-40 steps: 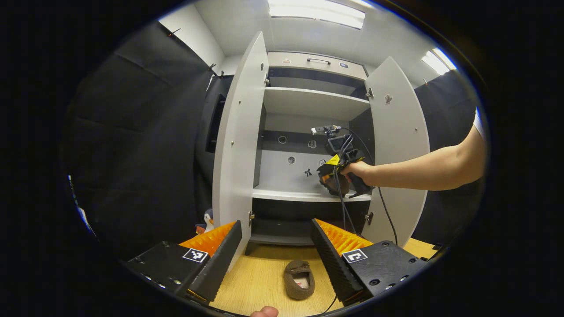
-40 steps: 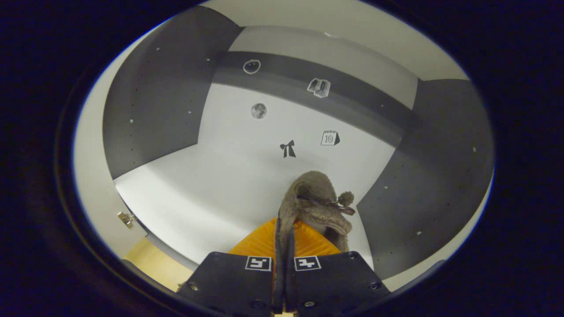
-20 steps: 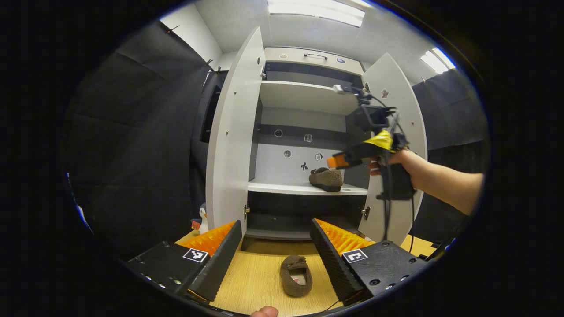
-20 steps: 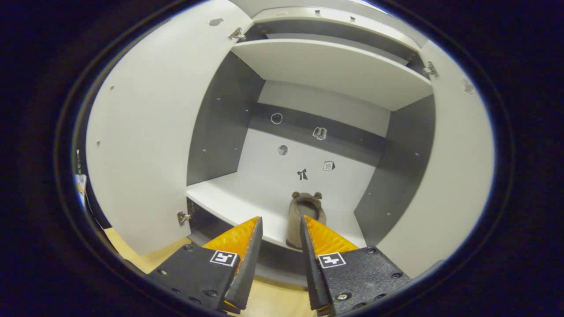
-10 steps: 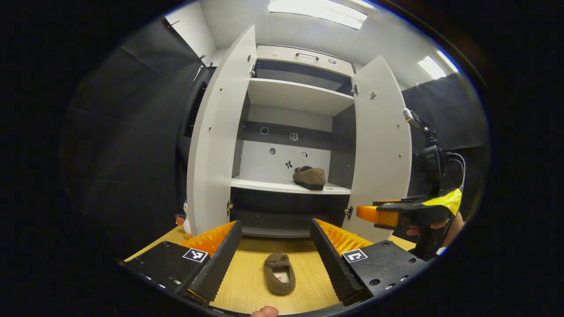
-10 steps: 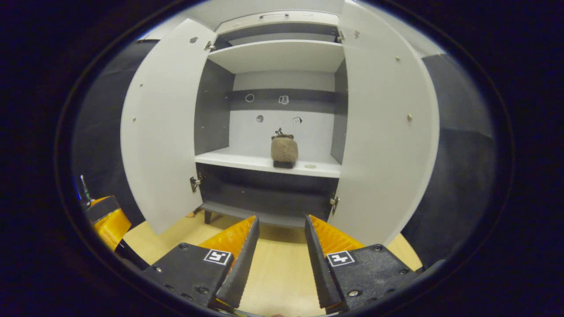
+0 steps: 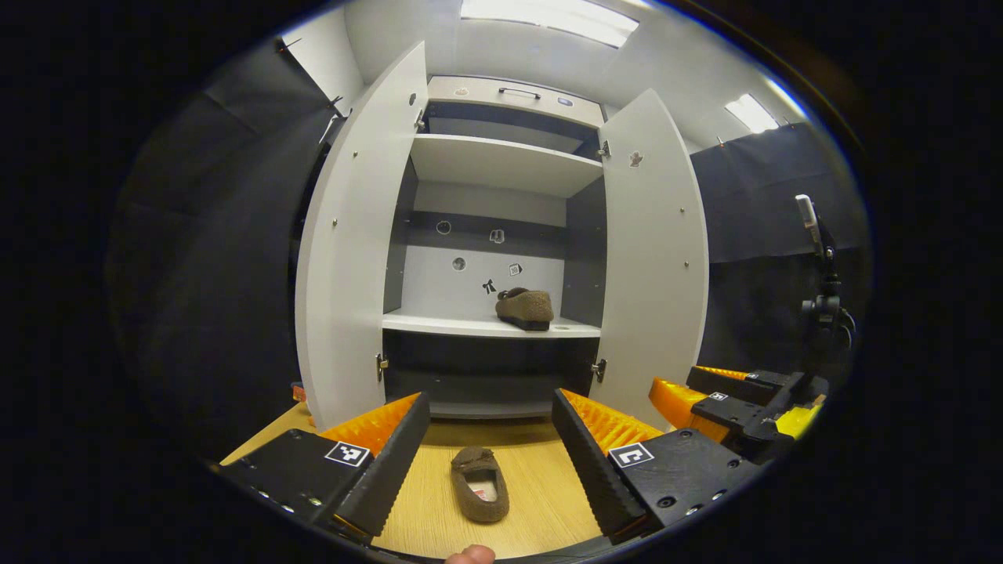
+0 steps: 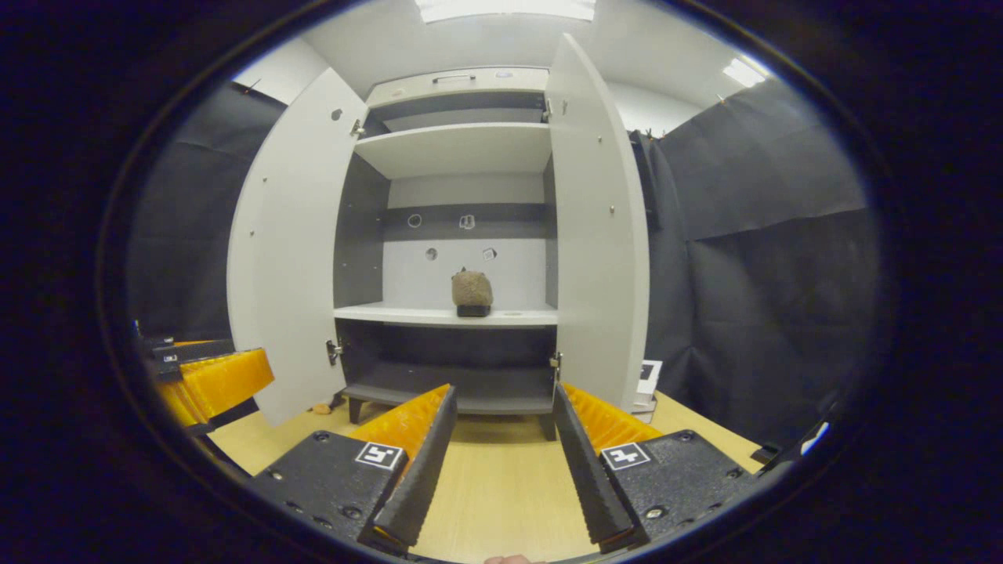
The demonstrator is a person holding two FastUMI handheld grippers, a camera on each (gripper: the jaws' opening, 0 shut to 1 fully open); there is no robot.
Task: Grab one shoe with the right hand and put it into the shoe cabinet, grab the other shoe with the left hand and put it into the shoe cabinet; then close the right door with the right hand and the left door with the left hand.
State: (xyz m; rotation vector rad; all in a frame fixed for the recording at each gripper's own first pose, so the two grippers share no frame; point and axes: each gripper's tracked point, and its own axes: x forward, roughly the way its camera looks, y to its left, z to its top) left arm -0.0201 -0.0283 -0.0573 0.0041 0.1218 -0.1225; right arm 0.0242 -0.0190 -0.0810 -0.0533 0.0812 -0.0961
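Presently, at this moment:
Shoe cabinet: stands on the wooden floor, both doors swung wide.
Left door: open, seen nearly edge-on in the left gripper view.
Right door: open, likewise angled outward.
Shoe on shelf: brown, resting on the middle shelf toward its right side, near the cabinet's right wall; the right gripper view has its heel end facing out.
Shoe on floor: brown, lying in front of the cabinet with its opening up, between the left gripper's two fingers as that view frames it, touching neither.
Left gripper: jaws spread wide, nothing held; hovers low over the floor, pointed at the cabinet.
Right gripper: jaws apart, empty, well back from the cabinet; also seen at the right edge of the left gripper view.
Stickers: small dark marks on the cabinet's back panel, too small to make out.
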